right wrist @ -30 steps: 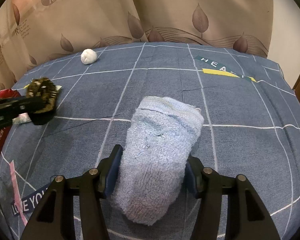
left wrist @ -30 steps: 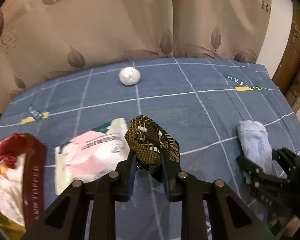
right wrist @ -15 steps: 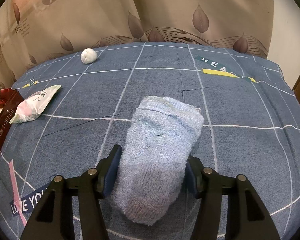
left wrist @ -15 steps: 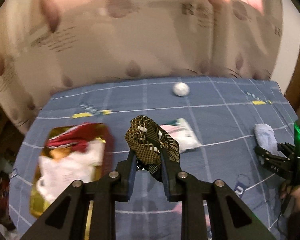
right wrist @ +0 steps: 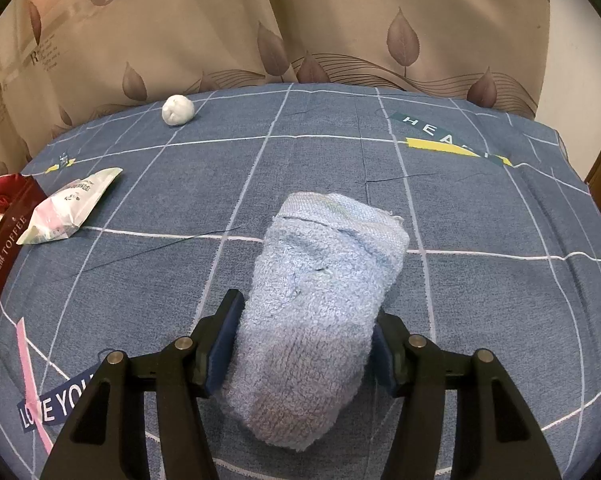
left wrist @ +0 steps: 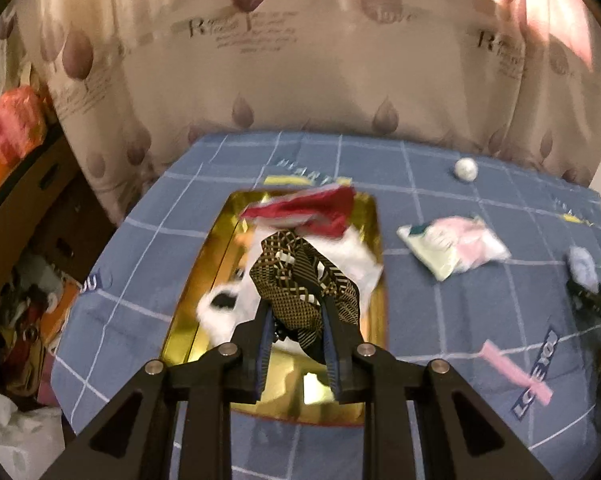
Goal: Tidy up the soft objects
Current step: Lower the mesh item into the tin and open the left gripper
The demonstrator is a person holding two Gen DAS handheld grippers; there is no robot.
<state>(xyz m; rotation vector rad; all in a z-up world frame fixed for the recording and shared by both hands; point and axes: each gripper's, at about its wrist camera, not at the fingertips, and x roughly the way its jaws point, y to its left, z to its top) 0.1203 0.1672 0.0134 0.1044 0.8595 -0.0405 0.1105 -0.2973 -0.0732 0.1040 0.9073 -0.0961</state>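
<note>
My left gripper (left wrist: pixel 296 308) is shut on a black-and-gold patterned cloth (left wrist: pixel 300 276) and holds it above a gold tin (left wrist: pixel 216 252). A red cloth (left wrist: pixel 312 210) and white soft things (left wrist: pixel 356 264) lie inside the tin. In the right wrist view my right gripper (right wrist: pixel 304 332) clasps a rolled light-blue towel (right wrist: pixel 320 272) that rests on the blue bedsheet (right wrist: pixel 480 208), a pad pressed against each side. The towel (left wrist: pixel 582 266) also shows at the far right of the left wrist view. The tin's dark red side (right wrist: pixel 4 264) sits at the left edge.
A pink-and-white soft packet (left wrist: pixel 452 246) (right wrist: pixel 70 208) lies between the tin and the towel. A small white ball (left wrist: pixel 466 169) (right wrist: pixel 177 109) rests near the curtain (right wrist: pixel 340 20) behind the bed. Left of the bed are a cardboard box (left wrist: pixel 40 200) and floor clutter (left wrist: pixel 24 320).
My left gripper has carried the patterned cloth leftward from beside the packet to over the gold tin, and its view has swung left. The right gripper and towel have stayed still.
</note>
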